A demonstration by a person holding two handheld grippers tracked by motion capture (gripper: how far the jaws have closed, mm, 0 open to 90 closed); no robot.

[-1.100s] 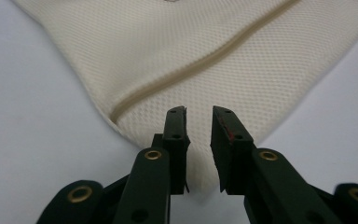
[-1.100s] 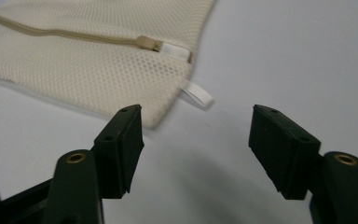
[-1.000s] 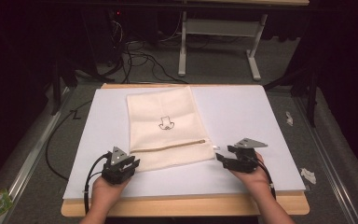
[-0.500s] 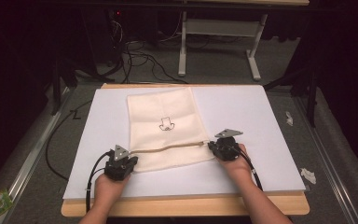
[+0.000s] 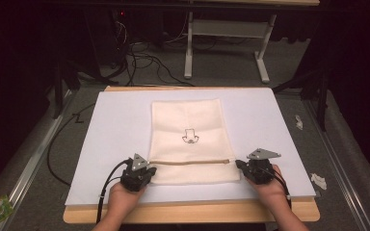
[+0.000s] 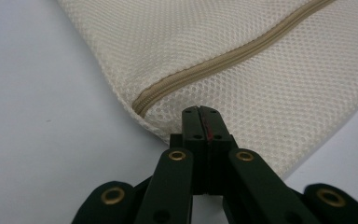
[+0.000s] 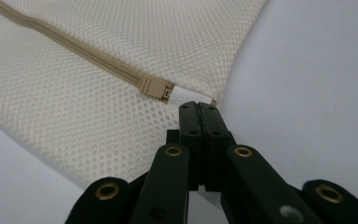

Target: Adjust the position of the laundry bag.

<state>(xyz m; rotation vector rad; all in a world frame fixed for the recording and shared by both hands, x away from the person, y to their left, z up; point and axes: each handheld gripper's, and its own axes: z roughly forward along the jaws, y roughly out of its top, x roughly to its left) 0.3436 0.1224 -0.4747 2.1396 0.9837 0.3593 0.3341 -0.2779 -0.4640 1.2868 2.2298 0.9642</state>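
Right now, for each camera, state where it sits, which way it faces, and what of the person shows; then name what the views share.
High view: fixed above the person's side, looking forward and down on the white table; both forearms, left gripper and right gripper enter from the bottom.
Left gripper view: rides the left gripper, looking along its closed jaws at the mesh bag.
Right gripper view: rides the right gripper, jaws together at the zipper pull.
Shared: the bag and its zipper.

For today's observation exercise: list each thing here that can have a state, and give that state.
mesh bag: flat on the white board, both near corners pinched.
zipper: closed, slider at the right gripper's end.
left gripper: shut on the mesh bag.
right gripper: shut on the mesh bag's edge.
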